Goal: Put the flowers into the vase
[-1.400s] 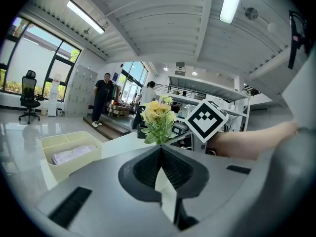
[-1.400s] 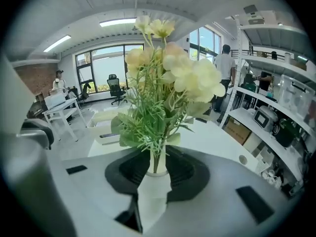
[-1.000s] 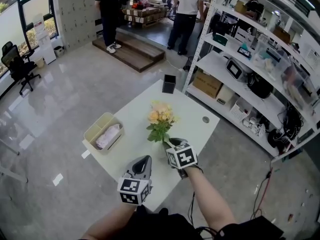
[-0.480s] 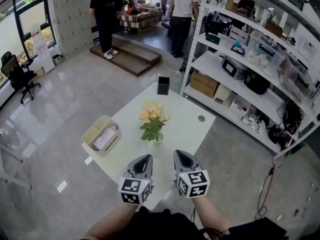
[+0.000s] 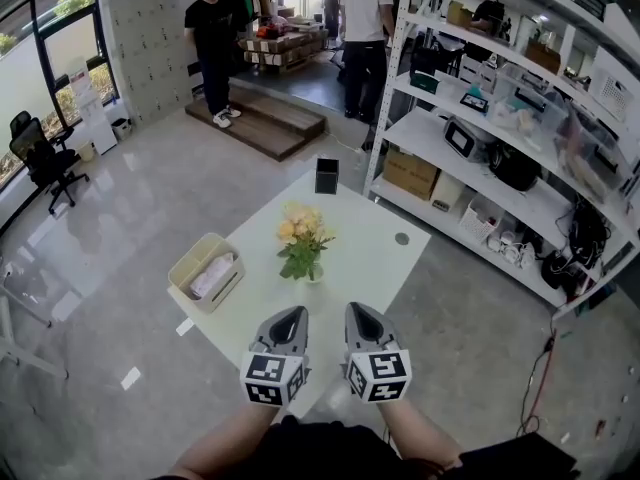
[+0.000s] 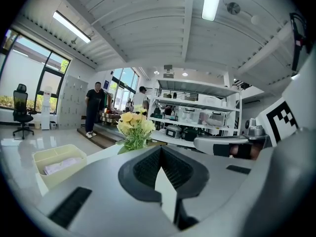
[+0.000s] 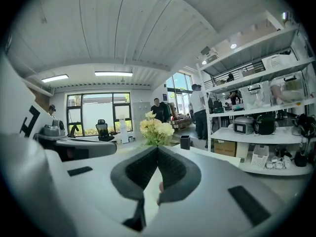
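A bunch of yellow and cream flowers [image 5: 300, 232] with green leaves stands upright in a small clear vase [image 5: 313, 275] at the middle of the white table [image 5: 365, 258]. Both grippers hang side by side over the table's near edge, well short of the vase and pointing towards it. The left gripper [image 5: 291, 312] is shut with nothing between its pads. The right gripper [image 5: 356, 309] is shut and empty too. In the left gripper view the flowers [image 6: 134, 127] rise beyond the closed jaws [image 6: 159, 148]. The right gripper view shows the flowers [image 7: 156, 128] just past its jaws [image 7: 158, 147].
A beige basket [image 5: 190, 260] holding a pale pink cloth sits on the table's left part. A black box [image 5: 326, 176] stands at the far corner, and a small round disc [image 5: 401, 238] lies at the right. Loaded shelves [image 5: 480, 128] run along the right; people [image 5: 212, 38] stand far back.
The right gripper was at the base of the flowers by the vase; it has drawn back beside the left gripper. The flowers stay standing in the vase. The left gripper barely shifted.
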{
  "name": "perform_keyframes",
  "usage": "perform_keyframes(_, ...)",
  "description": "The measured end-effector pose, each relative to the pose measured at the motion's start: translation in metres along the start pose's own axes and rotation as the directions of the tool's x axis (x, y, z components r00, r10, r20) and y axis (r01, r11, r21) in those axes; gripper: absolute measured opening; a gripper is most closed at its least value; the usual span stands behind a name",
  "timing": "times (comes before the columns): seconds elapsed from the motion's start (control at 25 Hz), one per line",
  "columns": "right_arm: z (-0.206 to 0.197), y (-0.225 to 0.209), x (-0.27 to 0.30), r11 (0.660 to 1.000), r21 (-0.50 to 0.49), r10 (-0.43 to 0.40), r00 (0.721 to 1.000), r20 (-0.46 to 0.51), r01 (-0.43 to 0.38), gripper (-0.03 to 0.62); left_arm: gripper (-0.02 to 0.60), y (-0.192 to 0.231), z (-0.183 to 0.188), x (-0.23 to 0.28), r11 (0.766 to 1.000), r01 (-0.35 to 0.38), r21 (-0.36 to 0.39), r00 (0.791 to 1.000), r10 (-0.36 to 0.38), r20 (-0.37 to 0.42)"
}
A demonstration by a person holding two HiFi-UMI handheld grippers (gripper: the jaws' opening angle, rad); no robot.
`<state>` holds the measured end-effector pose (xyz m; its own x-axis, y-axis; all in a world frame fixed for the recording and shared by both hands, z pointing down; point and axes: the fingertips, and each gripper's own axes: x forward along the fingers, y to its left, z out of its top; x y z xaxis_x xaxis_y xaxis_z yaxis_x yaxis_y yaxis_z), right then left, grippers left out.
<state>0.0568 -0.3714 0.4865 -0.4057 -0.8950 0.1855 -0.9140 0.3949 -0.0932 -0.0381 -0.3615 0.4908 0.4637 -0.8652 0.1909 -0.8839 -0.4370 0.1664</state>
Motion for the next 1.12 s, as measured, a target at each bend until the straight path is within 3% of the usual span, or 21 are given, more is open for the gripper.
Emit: perform_keyframes(1.12, -0.007, 0.015, 0.006, 1.0, -0.013, 0.014, 0.999, -0.031, -0.015, 0.003, 0.005, 0.007, -0.001, -0.008, 1.0, -0.011, -0.005, 1.0, 0.011, -0.001)
